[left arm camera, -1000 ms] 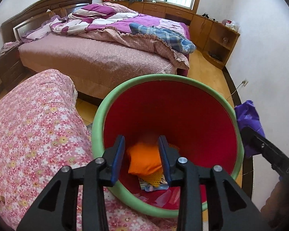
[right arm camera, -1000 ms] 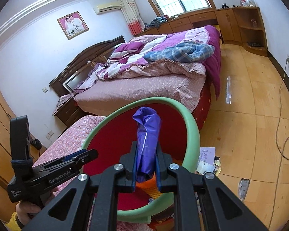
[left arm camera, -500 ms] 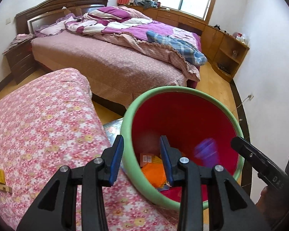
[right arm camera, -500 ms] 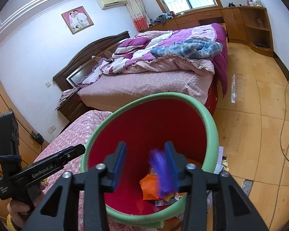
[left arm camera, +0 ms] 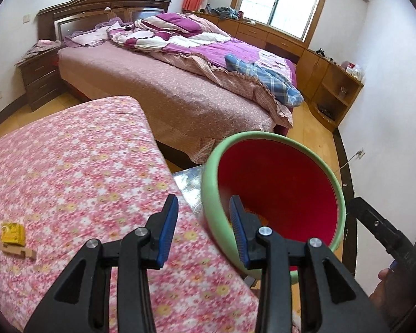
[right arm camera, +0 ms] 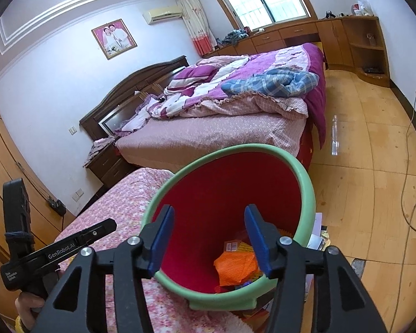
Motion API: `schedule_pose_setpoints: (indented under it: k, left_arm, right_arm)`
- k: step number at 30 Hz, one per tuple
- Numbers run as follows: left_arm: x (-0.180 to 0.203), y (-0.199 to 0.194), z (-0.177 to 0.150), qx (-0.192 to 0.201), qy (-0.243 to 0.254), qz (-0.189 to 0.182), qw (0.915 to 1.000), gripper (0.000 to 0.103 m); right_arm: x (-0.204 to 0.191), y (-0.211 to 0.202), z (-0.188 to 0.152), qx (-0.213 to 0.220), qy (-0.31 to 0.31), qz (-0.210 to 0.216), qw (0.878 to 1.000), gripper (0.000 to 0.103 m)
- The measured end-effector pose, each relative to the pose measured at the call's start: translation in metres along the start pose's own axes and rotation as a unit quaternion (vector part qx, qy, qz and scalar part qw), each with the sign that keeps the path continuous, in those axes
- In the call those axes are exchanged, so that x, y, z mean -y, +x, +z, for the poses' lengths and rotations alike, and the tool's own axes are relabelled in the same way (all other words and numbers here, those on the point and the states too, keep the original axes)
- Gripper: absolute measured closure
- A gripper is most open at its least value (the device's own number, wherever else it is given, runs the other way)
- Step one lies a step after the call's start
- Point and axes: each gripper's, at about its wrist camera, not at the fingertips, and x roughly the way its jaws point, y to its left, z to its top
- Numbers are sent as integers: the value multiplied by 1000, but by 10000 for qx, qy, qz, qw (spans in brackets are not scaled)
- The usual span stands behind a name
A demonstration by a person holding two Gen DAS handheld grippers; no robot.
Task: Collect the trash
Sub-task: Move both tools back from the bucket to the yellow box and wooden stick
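Orange trash (right arm camera: 237, 267) in red bin (right arm camera: 230, 188), right hand-held gripper (right arm camera: 209, 238) spread above, left hand-held gripper (left arm camera: 203, 233) spread.

Bin (left arm camera: 277, 183) bottom hidden in left view by right finger (left arm camera: 240, 233) of the left hand-held gripper (left arm camera: 203, 231); only an orange sliver (left arm camera: 256, 216) shows. Flowered worktop (left arm camera: 69, 172) blurred, cut by frame edge. Yellow item (left arm camera: 13, 232) too small to read. In right view, trash under orange wrapper (right arm camera: 237, 266) unclear; papers (right arm camera: 317, 236) behind bin (right arm camera: 230, 183) mostly hidden.
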Motion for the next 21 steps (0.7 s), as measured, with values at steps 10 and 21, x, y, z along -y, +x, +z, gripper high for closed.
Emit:
schedule_pose_setpoints:
  k: [10, 21]
  left_arm:
    - [-40, -50, -5, 286, -216, 294, 9989, 60]
    - [-97, -93, -19, 358, -459, 718, 9957, 52]
  right_arm:
    - [-38, -14, -11, -6, -178, 32, 9998, 28]
    - [-93, -2, -26, -347, -449, 275, 9980, 26]
